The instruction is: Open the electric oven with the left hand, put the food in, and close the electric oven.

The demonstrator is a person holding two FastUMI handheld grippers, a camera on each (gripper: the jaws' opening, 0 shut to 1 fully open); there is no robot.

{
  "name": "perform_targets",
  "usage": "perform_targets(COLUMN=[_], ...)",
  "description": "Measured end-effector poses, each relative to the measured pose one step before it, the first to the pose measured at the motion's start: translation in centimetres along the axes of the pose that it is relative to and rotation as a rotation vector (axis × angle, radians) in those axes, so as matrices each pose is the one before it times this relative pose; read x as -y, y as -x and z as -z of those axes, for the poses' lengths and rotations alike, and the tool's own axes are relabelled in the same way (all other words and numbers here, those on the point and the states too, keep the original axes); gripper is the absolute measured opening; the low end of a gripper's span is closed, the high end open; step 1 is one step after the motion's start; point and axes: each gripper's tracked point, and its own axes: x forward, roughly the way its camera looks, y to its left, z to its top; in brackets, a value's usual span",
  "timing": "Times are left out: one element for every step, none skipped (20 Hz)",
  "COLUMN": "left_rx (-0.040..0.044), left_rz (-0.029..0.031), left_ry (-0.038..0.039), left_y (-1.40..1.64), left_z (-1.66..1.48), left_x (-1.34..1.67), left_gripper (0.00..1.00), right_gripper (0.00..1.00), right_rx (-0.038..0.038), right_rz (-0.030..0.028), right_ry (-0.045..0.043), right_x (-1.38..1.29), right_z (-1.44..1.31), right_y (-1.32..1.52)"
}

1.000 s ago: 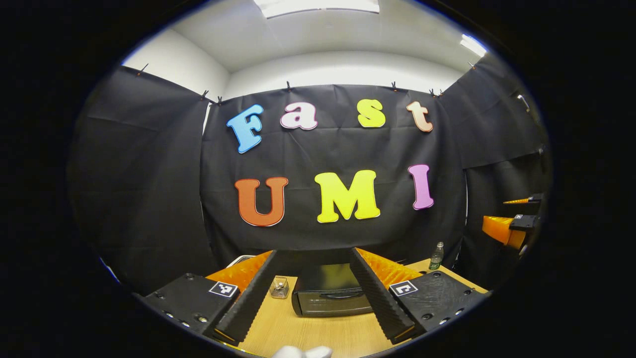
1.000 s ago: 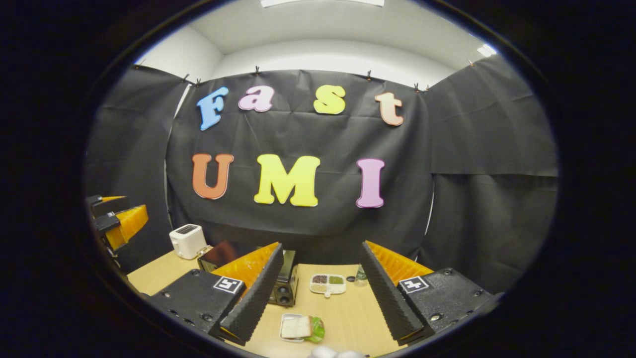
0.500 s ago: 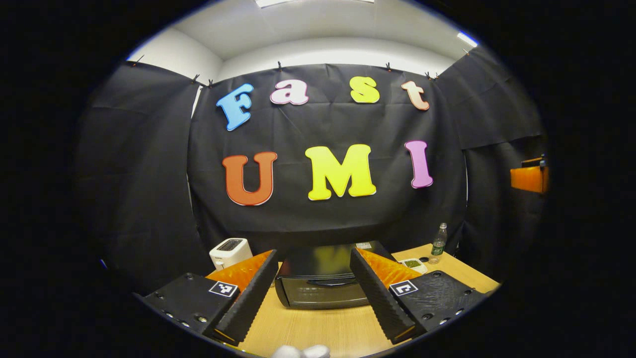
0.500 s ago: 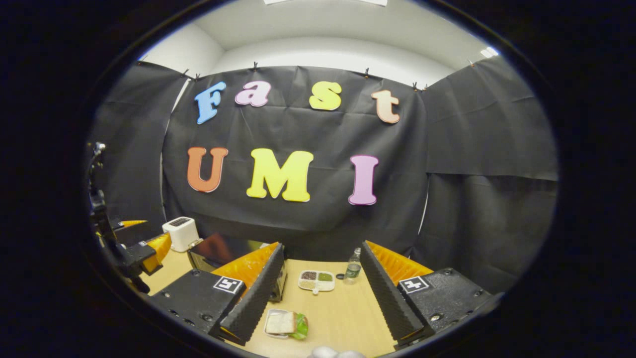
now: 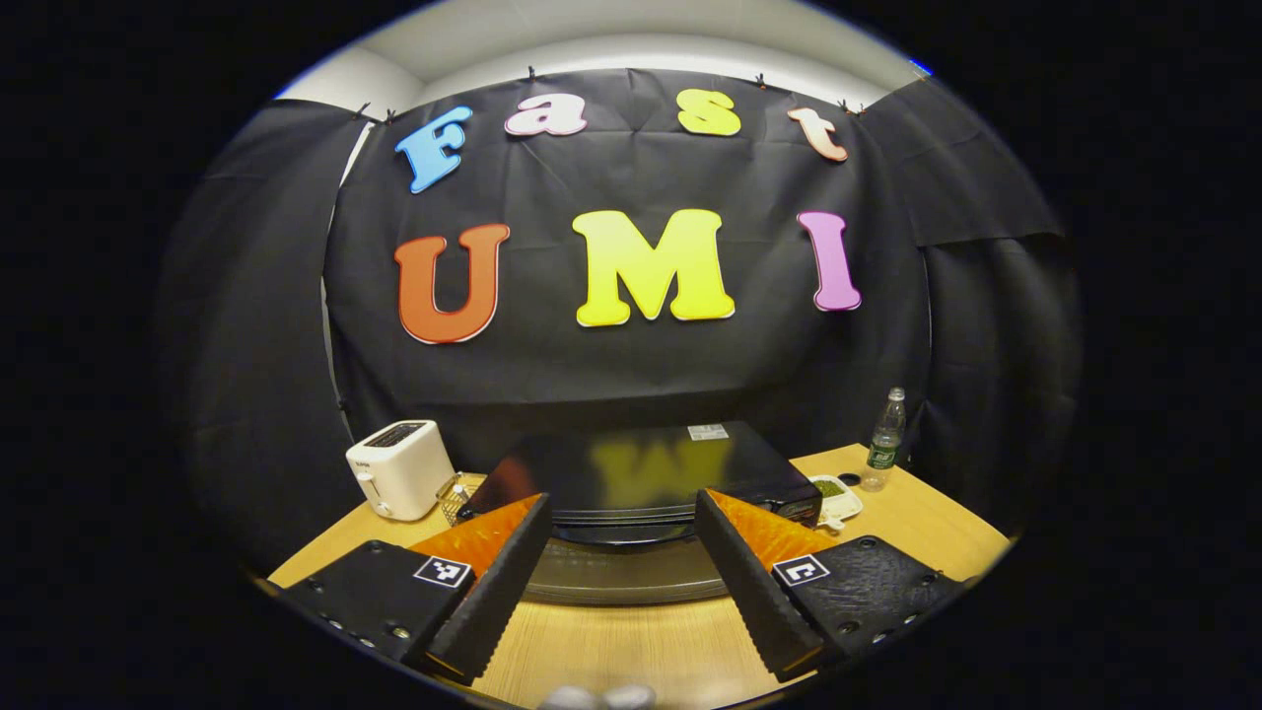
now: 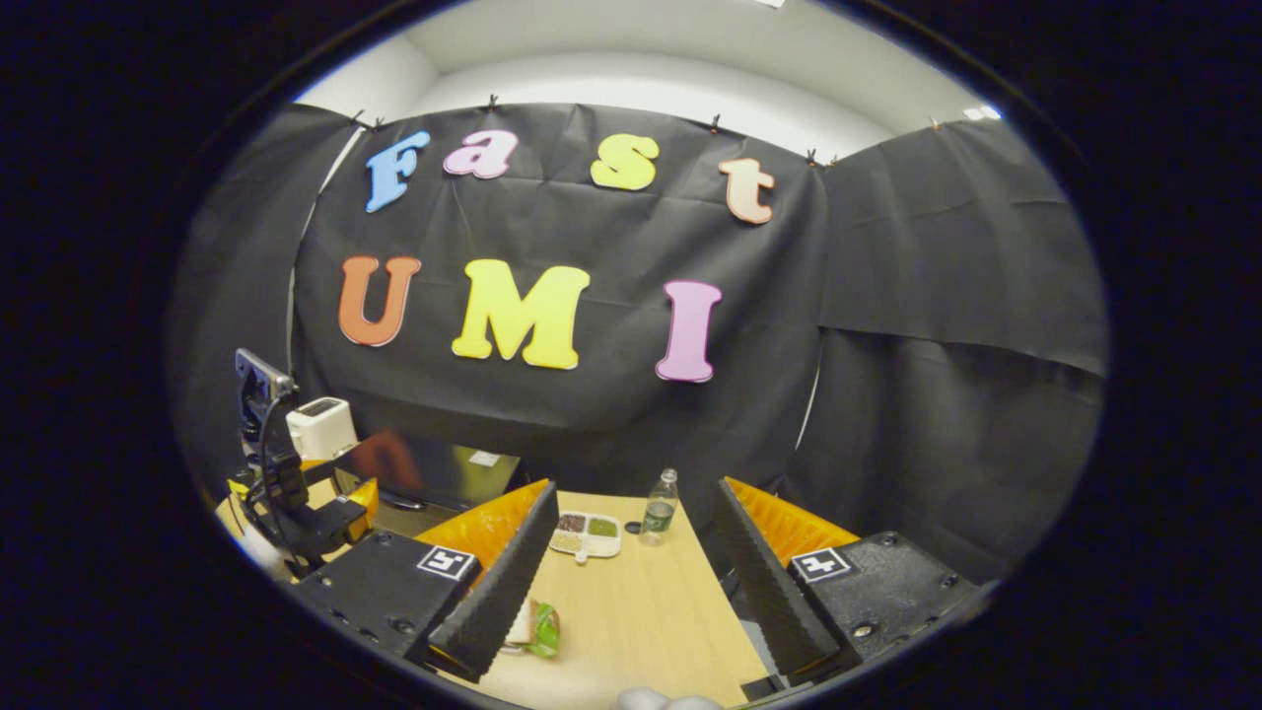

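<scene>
My left gripper (image 5: 621,582) is released, jaws spread wide, facing the front of the oven (image 5: 641,478), which sits on the wooden table (image 5: 917,518) just ahead; door closed, handle between my fingers but not touched. A white toaster (image 5: 399,468) stands left of the oven, a bottle (image 5: 887,424) and a divided tray (image 5: 833,493) to its right. My right gripper (image 6: 631,582) is also released, holding nothing. The food (image 6: 537,628), a sandwich with green leaf, lies on the table near its left finger.
</scene>
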Motion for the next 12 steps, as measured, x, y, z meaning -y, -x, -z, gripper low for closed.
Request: perform_targets(left_rx=[-0.01561, -0.0108, -0.00961, -0.01055, -0.00481, -0.01939, -0.00886, -0.00363, -0.00781, -0.00231, -0.00382, -0.00253], left_rz=[0.00332, 0.00132, 0.0009, -0.00156, 0.00269, 0.00174, 0.00217, -0.00205, -0.0026, 0.0044, 0.00491, 0.00404], left_ry=[0.00454, -0.00164, -0.00563, -0.00594, -0.00425, -0.00004, -0.00643, -0.01106, -0.00602, -0.00012, 0.00328, 0.00486], left_y=[-0.889, -0.922, -0.93, -0.753, -0.716, -0.427, -0.702, -0.34, -0.25, -0.094, -0.061, -0.081], left_z=[0.692, 0.421, 0.41, 0.376, 0.245, 0.505, 0.295, 0.185, 0.329, 0.202, 0.115, 0.019], left_x=[0.183, 0.018, 0.086, -0.097, 0.106, 0.156, 0.029, -0.122, -0.115, 0.026, 0.019, 0.003], left_gripper=[0.95, 0.95, 0.95, 0.95, 0.95, 0.95, 0.88, 0.95, 0.95, 0.95, 0.96, 0.97], right_gripper=[1.0, 1.0, 1.0, 1.0, 1.0, 1.0, 1.0, 1.0, 1.0, 1.0, 1.0, 1.0], right_rx=[-0.00992, -0.009, -0.00615, -0.0078, -0.00539, -0.00505, -0.00301, -0.0019, 0.0001, -0.00113, -0.00125, -0.00376], right_rz=[0.00441, 0.00602, 0.005, 0.00716, 0.00154, -0.00238, -0.00059, 0.00186, 0.00033, 0.00065, -0.00005, -0.00019], right_ry=[-0.00912, -0.00712, -0.00719, -0.00586, -0.00819, -0.00319, 0.00151, 0.00357, 0.00546, 0.00291, 0.00048, -0.0039], right_x=[0.119, 0.1, 0.051, 0.029, -0.079, -0.205, -0.134, -0.116, 0.037, -0.049, -0.018, -0.074], right_z=[0.383, 0.248, 0.338, 0.116, 0.203, 0.033, 0.114, 0.03, 0.072, -0.035, 0.076, 0.105], right_y=[-0.267, -0.317, -0.408, -0.245, -0.248, -0.167, -0.105, -0.121, -0.05, -0.102, -0.015, -0.057])
